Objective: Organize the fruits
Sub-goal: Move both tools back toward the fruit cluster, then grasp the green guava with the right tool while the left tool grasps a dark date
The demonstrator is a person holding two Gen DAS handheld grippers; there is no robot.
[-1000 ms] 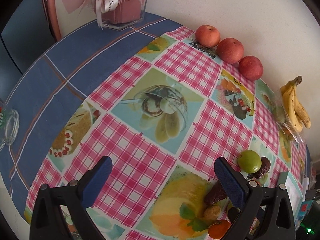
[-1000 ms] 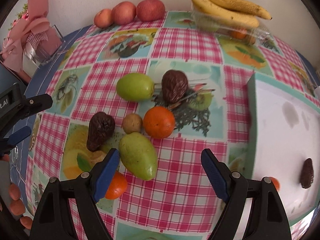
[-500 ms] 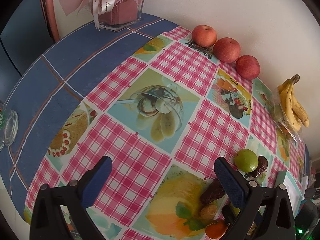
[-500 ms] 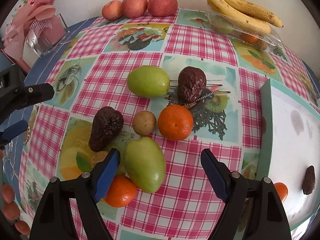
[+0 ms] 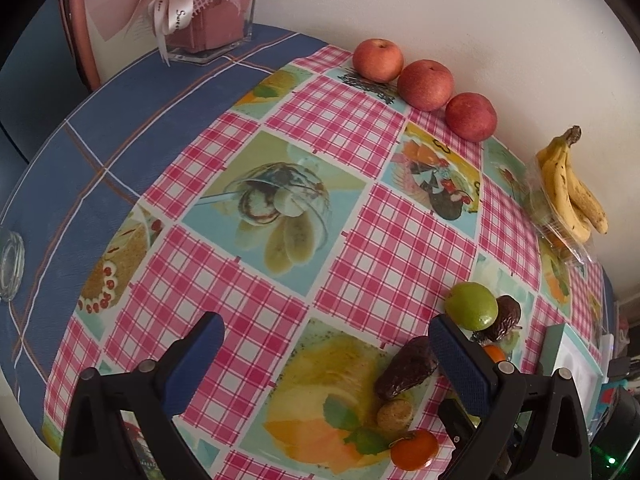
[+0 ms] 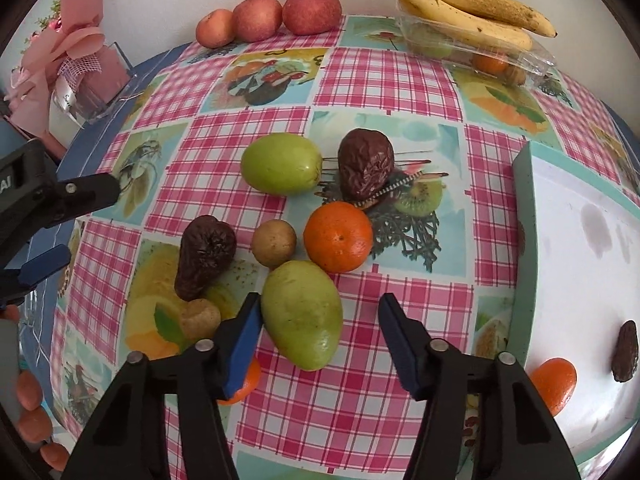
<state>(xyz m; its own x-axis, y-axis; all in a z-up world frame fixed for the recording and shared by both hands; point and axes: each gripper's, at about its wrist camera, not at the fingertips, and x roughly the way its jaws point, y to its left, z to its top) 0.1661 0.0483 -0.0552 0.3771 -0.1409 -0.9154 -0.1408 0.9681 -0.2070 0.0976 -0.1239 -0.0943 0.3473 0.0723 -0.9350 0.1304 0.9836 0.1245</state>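
Note:
In the right wrist view my right gripper (image 6: 320,320) is open around the near end of a green mango-like fruit (image 6: 302,314), its left pad close to the fruit's side. Beyond lie an orange (image 6: 338,236), a small brown fruit (image 6: 274,243), two dark wrinkled fruits (image 6: 205,256) (image 6: 366,168) and a second green fruit (image 6: 281,163). Another orange (image 6: 244,384) sits under the left finger. My left gripper (image 5: 324,356) is open and empty above the tablecloth, left of the fruit cluster (image 5: 472,306).
A teal-rimmed white tray (image 6: 520,216) at right holds an orange (image 6: 554,382) and a dark fruit (image 6: 626,350). Three red apples (image 6: 272,16) and bananas (image 6: 468,12) on a clear box line the back wall. A pink gift box (image 5: 204,16) stands far left.
My right gripper has moved forward over the green fruit, and its fingers have narrowed around it. My left gripper has shifted slightly; the fruit cluster shows more in its view.

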